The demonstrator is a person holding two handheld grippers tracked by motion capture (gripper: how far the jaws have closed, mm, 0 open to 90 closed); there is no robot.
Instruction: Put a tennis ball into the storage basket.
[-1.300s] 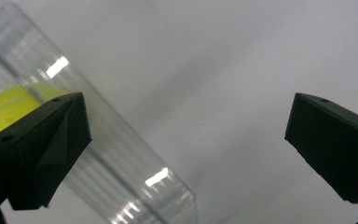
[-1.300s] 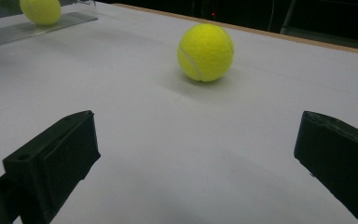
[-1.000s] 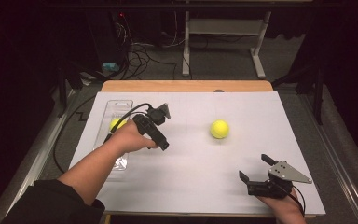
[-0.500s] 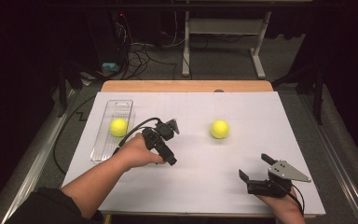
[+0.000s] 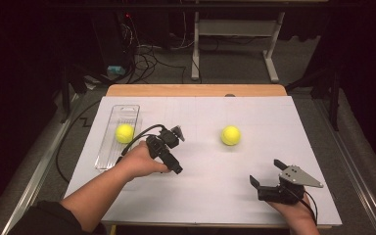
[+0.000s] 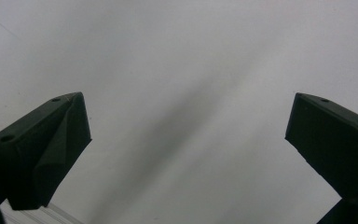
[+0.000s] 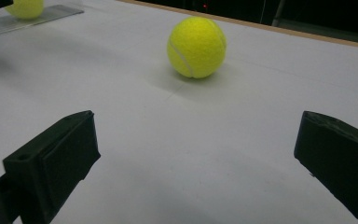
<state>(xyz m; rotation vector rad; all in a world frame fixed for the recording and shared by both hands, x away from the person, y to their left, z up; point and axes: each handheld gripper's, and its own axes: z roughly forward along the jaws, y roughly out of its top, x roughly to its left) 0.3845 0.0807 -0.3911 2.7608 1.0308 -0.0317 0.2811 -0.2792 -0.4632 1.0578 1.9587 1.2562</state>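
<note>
Yellow tennis ball [image 5: 124, 133] now sits in the clear plastic tray [image 5: 108, 155] at the left of the white-covered bench [image 5: 215, 186]; a second ago the left gripper [image 5: 177, 135] was over that tray at the ball, and since then it has pulled back toward the middle of the bench with nothing in it, jaws spread wide in the left gripper view, only bare white surface between them. Reads as first ball placed, release done. Second tennis ball [image 5: 230, 135] lies loose on the bench mid-right, well apart from both grippers, likely next to go. It is round, so no long axis or heading; its seam curves down the left face in the right gripper view [image 7: 196, 46]. The tray's long axis runs front to back along the bench's left edge. Right gripper [image 5: 267, 177] rests at near right, jaws wide and empty, aimed roughly at the loose ball, unmoved over the last second.
</note>
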